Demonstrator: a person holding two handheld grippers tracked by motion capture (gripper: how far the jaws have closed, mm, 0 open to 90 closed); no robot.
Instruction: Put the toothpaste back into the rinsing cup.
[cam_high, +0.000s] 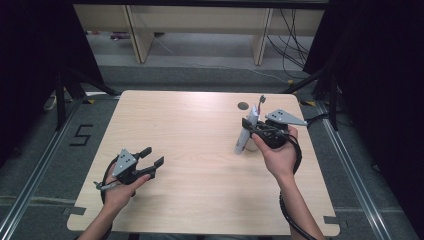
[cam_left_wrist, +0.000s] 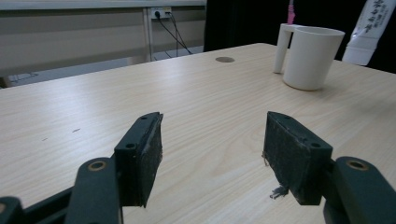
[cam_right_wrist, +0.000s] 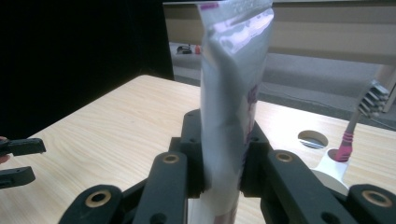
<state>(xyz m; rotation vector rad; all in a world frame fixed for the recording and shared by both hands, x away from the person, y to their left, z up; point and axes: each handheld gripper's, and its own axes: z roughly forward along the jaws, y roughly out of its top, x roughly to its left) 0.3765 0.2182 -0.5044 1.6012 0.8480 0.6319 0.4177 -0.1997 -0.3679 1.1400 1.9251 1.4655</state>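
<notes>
While we are looking down from the high view, a pale wooden bench with rounded corners is standing on a grey floor, a round hole showing near its far edge, light wooden furniture legs and loose cables lying beyond it and dark curtains hanging at both sides. Our left gripper is hovering over the near left part of the bench with its jaws apart and nothing between them. Our right gripper is holding a toothpaste tube over the far right part, close by a white cup; the tube's long axis is running steeply, its flat crimped end pointing up and away from us, its lower end reaching down to the bench.

From the left gripper view, we are seeing the two black pads standing wide apart over bare wood grain. The cup, handle to the left, is sitting farther off beside the hole, with the tube just to its right.

In the right gripper view, the jaws are pressing together on the tube, which is rising upright between them, crimped end uppermost. A toothbrush is standing in the cup, bristles up.
</notes>
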